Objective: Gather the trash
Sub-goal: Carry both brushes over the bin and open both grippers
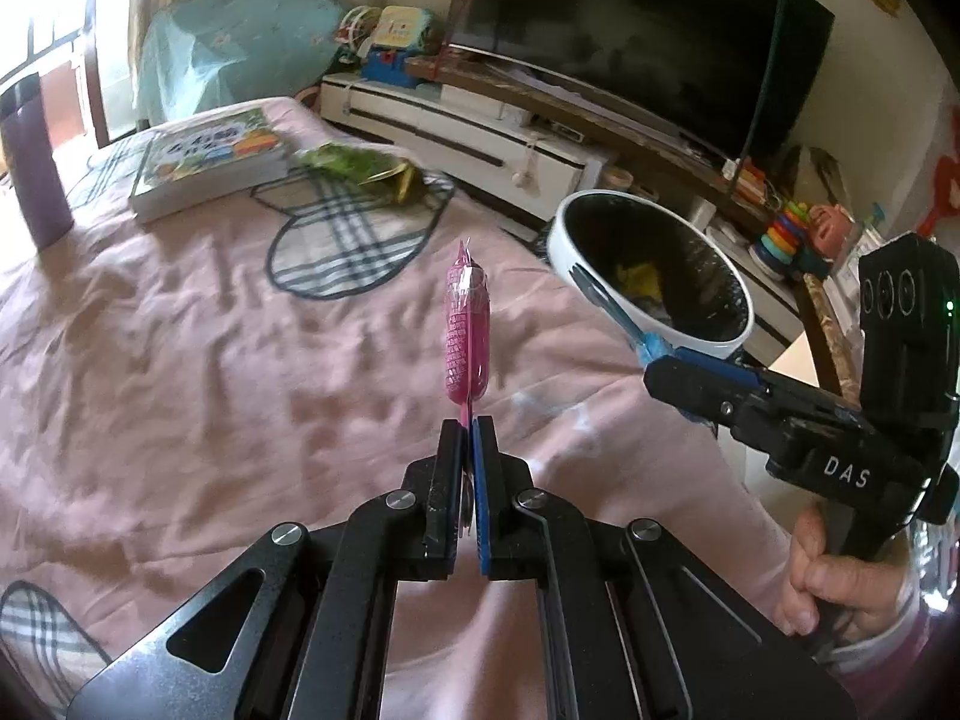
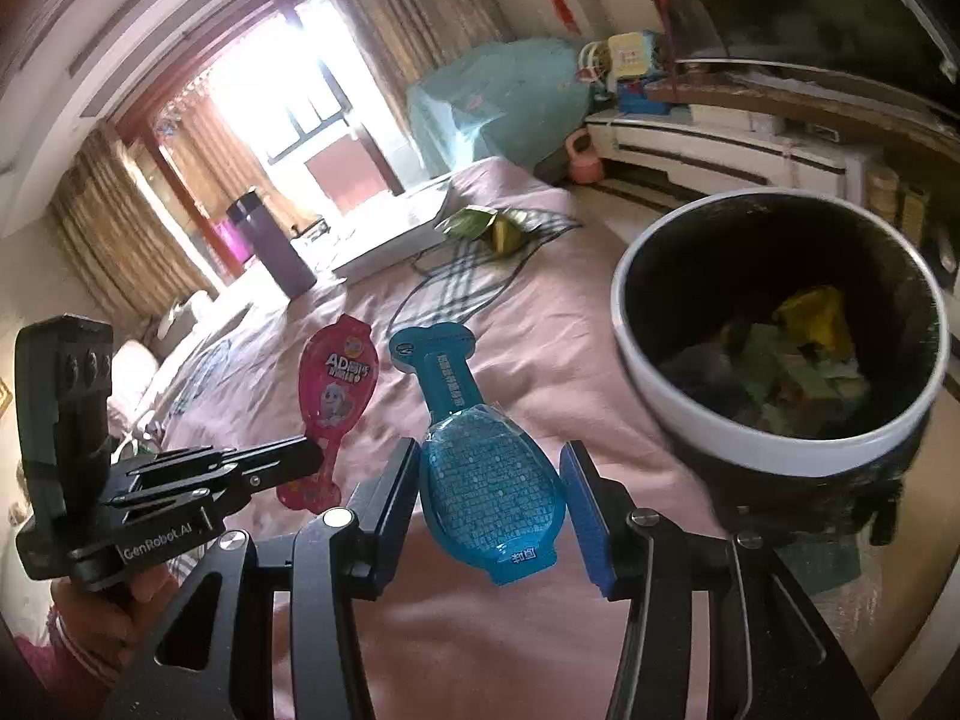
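Clearly, left tool (image 1: pixel 468 438) pinches pink "AD" packet (image 2: pixel 336 396); handles read "DAS", "GenRobot.AI".

A pink bedspread (image 1: pixel 180 360) is covering the surface, with plaid heart patches (image 1: pixel 354 240) showing on it. 1 picture book (image 1: pixel 210 159) is lying near the far edge, and a purple tumbler (image 1: pixel 36 174) is standing upright beside it. A dark television (image 1: pixel 648 42) is sitting on a white cabinet (image 1: pixel 456 126), with toys (image 1: pixel 396 36) sitting at the cabinet's end.
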A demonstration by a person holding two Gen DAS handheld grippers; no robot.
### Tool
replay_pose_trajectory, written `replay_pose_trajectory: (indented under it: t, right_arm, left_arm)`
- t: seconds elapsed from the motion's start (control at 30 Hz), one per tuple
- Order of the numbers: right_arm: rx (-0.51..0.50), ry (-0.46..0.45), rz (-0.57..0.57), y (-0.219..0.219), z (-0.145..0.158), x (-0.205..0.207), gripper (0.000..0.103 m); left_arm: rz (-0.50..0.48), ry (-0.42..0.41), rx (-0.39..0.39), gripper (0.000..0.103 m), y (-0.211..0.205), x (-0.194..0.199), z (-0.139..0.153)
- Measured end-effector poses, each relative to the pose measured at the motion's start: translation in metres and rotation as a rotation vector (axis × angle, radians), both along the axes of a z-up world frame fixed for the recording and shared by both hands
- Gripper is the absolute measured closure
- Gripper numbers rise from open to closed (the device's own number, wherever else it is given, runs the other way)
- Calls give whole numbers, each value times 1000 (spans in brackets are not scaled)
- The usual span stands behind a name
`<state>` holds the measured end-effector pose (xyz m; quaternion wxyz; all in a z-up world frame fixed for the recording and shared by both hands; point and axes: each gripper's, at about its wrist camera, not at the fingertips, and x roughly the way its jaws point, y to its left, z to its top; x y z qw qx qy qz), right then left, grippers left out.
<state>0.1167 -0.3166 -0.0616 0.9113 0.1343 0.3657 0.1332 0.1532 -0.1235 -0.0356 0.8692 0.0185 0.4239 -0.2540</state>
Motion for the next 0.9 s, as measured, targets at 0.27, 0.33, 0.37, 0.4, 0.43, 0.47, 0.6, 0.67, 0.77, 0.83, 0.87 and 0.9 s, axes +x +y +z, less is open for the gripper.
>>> replay_pose_trajectory:
  t: [0.27,0.33,0.37,0.4,0.43,0.47,0.6,0.67,0.77,0.83,0.87,0.9]
  right_arm:
    - [11,-25,-63,-31,9,-8,54]
    - [15,-28,-75,-36,10,-9,54]
    - [17,-30,-79,-39,10,-10,54]
    - [17,-32,-83,-41,11,-10,54]
    - [16,-35,-86,-43,12,-11,54]
    - [16,-37,-89,-46,13,-11,54]
    - [16,-46,-108,-55,15,-12,54]
    - [19,-51,-120,-62,17,-12,54]
    - [19,-56,-134,-69,19,-12,54]
    - [13,-58,-143,-75,21,-11,54]
    - [10,-59,-146,-78,22,-11,54]
    - [7,-60,-149,-80,22,-11,54]
  left_arm:
    - [-46,-16,14,100,-27,-5,6]
    - [-58,-18,16,100,-33,-5,7]
    - [-61,-20,17,100,-35,-6,7]
    - [-66,-21,16,100,-39,-6,9]
    - [-70,-22,16,100,-41,-5,9]
    - [-74,-23,17,100,-44,-5,10]
    - [-93,-30,22,100,-55,-4,13]
    - [-98,-35,25,100,-59,-3,15]
    - [-109,-41,25,100,-68,-2,18]
    - [-117,-43,26,100,-74,-1,20]
    - [-119,-44,26,100,-75,0,21]
    - [-122,-45,26,100,-79,0,22]
